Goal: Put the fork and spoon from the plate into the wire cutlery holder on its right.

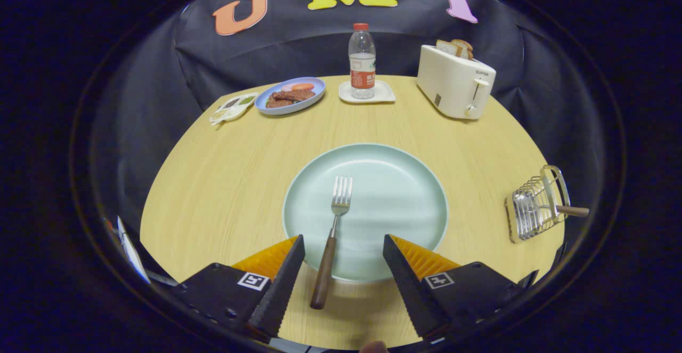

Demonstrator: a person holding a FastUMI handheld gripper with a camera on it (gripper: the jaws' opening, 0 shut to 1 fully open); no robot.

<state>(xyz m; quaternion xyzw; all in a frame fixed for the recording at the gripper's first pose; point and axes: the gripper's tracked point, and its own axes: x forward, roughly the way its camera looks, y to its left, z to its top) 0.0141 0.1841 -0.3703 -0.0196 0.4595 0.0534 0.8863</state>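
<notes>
At the near edge of the counter (224,193), your gripper (343,252) hangs with its jaws spread wide and clamping nothing, one finger on either side of the near rim of the pale green plate (394,204). Between those fingers lies the fork (331,241): its tines rest on the plate, pointing away from you, and its dark wooden handle crosses the plate's near rim and ends on the bare wood, closer to your left finger than to the right, touching neither. The fork is the one piece of cutlery on the plate. Toward the counter's right edge, well apart from the plate, you have the wire cutlery holder (533,209), and a wooden handle (573,211) sticks out of it to the right; what that handle belongs to, you cannot tell. Along the far edge stand a cream toaster (455,81) with slices of bread (454,47) in its slots, a water bottle (362,63) upright on a small white tray (383,95), a blue plate (314,100) holding meat and a red slice, and, toward the far left corner, a small divided dish (233,108) with condiments in its compartments.
</notes>
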